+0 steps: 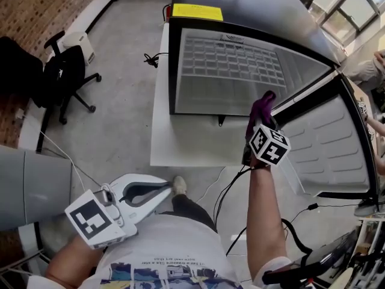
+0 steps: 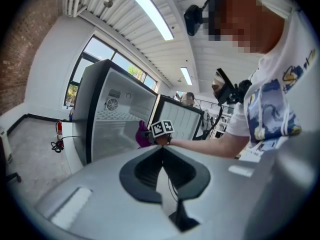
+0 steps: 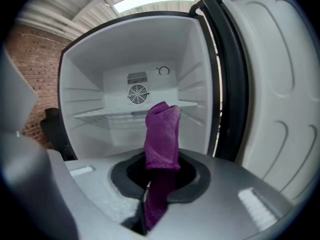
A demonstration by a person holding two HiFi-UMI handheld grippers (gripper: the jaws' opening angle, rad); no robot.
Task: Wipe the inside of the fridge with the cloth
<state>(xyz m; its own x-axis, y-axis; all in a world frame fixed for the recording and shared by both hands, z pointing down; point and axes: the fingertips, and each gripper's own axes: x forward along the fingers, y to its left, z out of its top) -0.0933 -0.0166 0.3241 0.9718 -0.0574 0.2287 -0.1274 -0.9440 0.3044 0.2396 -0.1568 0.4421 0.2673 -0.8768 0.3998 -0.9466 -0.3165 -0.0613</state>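
Before the open fridge (image 3: 90, 79), a purple cloth (image 3: 162, 131) is held upright, not yet touching any inner wall.

Pinched shut on the cloth's lower part, the right hand-held gripper (image 3: 152, 191) leaves a soft, nubbly folded column standing above its jaws. The left hand-held gripper (image 1: 167, 189) hangs low by the person's waist, jaws together on nothing. Smooth white moulded plastic lines the fridge, with ribbed side walls, a clear shelf (image 3: 112, 114) and a round fan grille (image 3: 137, 94); the door (image 3: 270, 84) liner is glossy with rounded recesses. I judge the limp top could flop aside, letting hard jaw tips scrape the liner, or drag on the shelf edge and slip free.
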